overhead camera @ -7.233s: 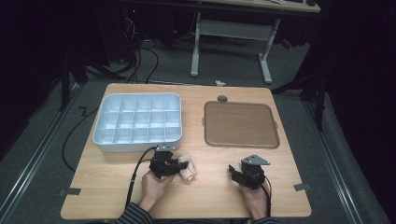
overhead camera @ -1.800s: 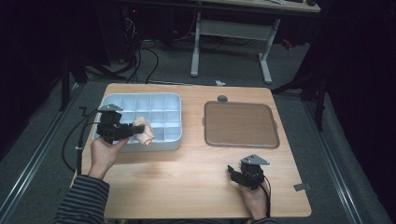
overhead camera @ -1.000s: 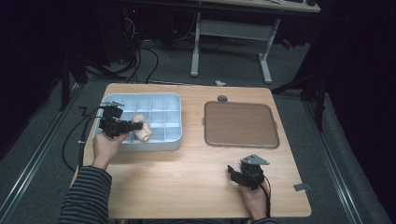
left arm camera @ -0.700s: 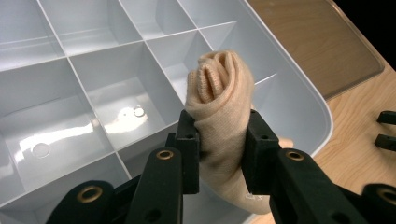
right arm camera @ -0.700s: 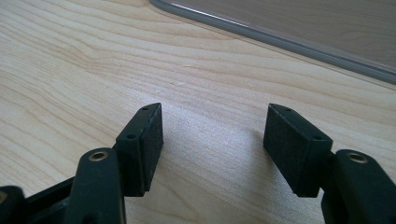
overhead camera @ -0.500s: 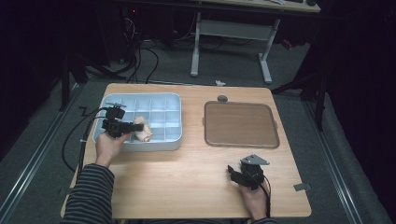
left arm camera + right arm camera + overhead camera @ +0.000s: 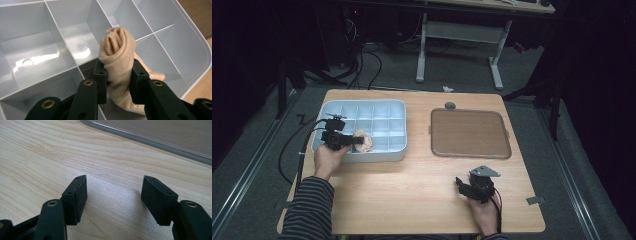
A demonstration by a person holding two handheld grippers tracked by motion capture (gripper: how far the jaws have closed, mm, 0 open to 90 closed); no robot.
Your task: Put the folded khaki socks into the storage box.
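— So, where do we have the rolled sock point(image 7: 119, 53) at this moment?

— We hold it in our left gripper point(image 7: 117, 77), the two black jaws pinching the peach-coloured roll on either side. It hangs over the pale blue compartment tray point(image 7: 398, 107), above the front row of cells near the tray's middle. One loose end of the sock trails down into a cell by the tray's rounded edge.

— And from above?

— From the high view we see the left gripper point(image 7: 353, 141) over the tray's near side, with the sock point(image 7: 364, 142) sticking out of it towards the tray's centre.

— What about our other hand?

— Our right gripper point(image 7: 113, 192) rests low over the bare wooden table point(image 7: 412, 190), jaws spread wide with nothing between them. It sits just in front of the brown mat point(image 7: 469, 132), well apart from the tray.
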